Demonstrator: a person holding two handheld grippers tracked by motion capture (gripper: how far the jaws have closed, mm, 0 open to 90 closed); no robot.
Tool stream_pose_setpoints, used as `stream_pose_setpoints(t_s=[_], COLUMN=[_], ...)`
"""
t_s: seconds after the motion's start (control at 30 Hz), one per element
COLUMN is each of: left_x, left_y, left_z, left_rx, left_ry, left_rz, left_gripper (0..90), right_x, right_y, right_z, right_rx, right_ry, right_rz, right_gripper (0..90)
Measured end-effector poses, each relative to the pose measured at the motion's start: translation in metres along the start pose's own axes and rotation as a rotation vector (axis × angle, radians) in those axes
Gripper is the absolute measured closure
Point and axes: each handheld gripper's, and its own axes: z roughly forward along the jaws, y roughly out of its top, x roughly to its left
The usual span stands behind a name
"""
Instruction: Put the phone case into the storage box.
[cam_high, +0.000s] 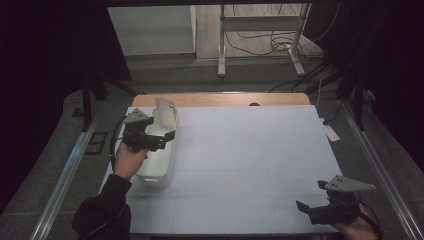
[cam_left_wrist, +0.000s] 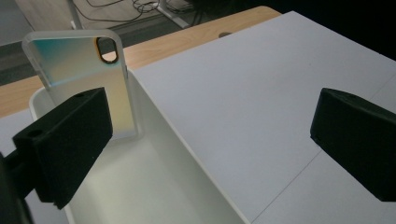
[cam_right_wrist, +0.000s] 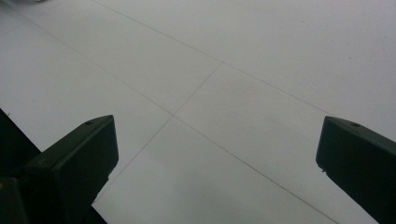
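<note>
Two grippers gape wide: left gripper (cam_high: 159, 140) over white rectangular plastic bin (cam_high: 167, 172) holding upright translucent phone case (cam_left_wrist: 84, 60); right gripper (cam_high: 312, 210) above white surface (cam_high: 250, 150).

Wooden table (cam_high: 220, 99), white mat (cam_high: 250, 160) covering it, white bin (cam_high: 159, 172) on the mat

Dark curtains (cam_high: 45, 60) at both sides, grey floor (cam_high: 165, 75), metal stand (cam_high: 260, 30), tangled cables (cam_high: 270, 42) behind.

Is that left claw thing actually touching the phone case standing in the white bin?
Apart. In the left gripper view the left gripper has its fingers spread wide, and the phone case leans at the bin's far end, beyond them, ungripped.
</note>
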Motion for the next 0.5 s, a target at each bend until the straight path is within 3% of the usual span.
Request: stream_pose_setpoints(t_s=[0.5], left_x=[-0.009], left_y=[-0.011], left_z=[-0.009], left_rx=[-0.007], left_ry=[-0.016], left_rz=[-0.004], left_gripper=[0.0], right_x=[0.0], right_y=[0.0], right_z=[0.0], right_rx=[0.004], right_ry=[-0.004], right_rz=[-0.001], right_gripper=[0.0])
